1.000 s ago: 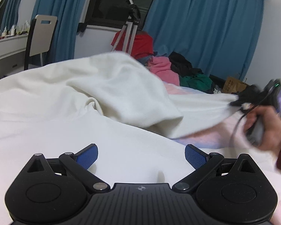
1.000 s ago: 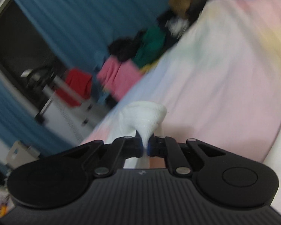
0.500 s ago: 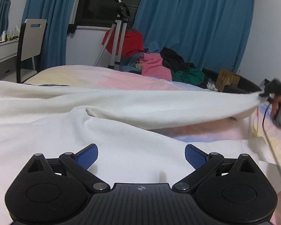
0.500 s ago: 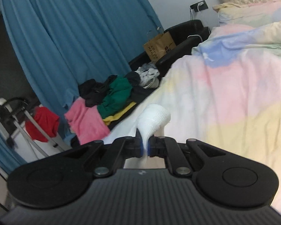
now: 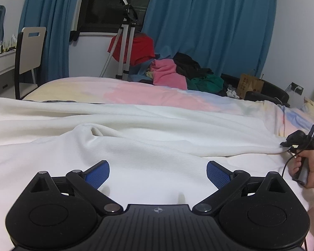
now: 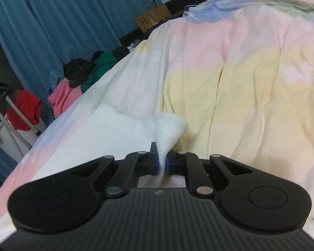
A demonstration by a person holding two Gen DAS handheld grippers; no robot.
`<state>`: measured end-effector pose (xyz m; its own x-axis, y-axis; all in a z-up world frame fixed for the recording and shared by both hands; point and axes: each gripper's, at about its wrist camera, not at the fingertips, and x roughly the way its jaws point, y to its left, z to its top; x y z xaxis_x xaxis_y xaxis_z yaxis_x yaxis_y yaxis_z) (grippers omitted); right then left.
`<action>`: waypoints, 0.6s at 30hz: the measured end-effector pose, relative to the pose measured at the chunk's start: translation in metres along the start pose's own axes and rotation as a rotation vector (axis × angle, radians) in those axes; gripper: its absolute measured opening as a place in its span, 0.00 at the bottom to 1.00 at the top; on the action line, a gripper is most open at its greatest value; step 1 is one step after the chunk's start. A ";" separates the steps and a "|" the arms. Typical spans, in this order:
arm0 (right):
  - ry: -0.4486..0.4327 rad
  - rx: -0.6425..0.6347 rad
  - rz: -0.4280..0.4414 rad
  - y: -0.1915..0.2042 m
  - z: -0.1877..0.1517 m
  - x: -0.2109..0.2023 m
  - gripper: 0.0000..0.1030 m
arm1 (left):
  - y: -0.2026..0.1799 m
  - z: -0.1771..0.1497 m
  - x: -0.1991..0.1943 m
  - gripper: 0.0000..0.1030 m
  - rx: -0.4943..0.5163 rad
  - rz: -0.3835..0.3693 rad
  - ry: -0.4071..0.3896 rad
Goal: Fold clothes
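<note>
The left gripper (image 5: 158, 172) hangs low over the white garment (image 5: 136, 138), its blue pads (image 5: 97, 172) spread wide apart with only cloth showing between them. The garment lies across the near part of the bed (image 5: 136, 92), rumpled into a soft fold just ahead of the fingers, and stretches out to the right in a long taut strip. At the end of that strip the right gripper (image 6: 161, 163) has its jaws pressed together on the ribbed edge of the garment (image 6: 169, 125), which bunches up above the fingers. From the left wrist view the same gripper shows at the far right, held in the person's hand (image 5: 309, 169) with a thin black cable trailing below it. Beyond the garment the bed cover runs in pale pink, yellow and blue patches. Past the bed's far side sits a pile of clothes (image 5: 178, 73) in pink, black and green, with a brown paper bag (image 5: 250, 84) nearby. A chair (image 5: 29, 52) stands to the left, and blue curtains (image 5: 209, 25) hang on either side of a dark window (image 5: 115, 2).
</note>
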<state>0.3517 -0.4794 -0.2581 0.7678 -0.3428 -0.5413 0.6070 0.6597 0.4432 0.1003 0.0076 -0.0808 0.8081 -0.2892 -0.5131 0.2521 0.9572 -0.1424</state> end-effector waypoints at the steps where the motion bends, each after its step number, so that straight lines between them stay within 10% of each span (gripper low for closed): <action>1: -0.002 -0.033 -0.010 0.005 0.000 -0.006 0.12 | -0.002 0.001 0.000 0.97 0.004 0.003 -0.002; 12: -0.042 -0.328 -0.011 0.043 -0.027 -0.115 0.13 | -0.017 -0.001 -0.040 0.97 0.068 0.010 -0.068; 18: 0.010 -0.227 0.072 0.031 -0.035 -0.170 0.13 | -0.018 -0.005 -0.069 0.98 0.061 0.029 -0.089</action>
<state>0.2328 -0.3777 -0.1775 0.8047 -0.2832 -0.5218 0.4881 0.8160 0.3098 0.0368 0.0105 -0.0471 0.8589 -0.2643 -0.4386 0.2576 0.9633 -0.0759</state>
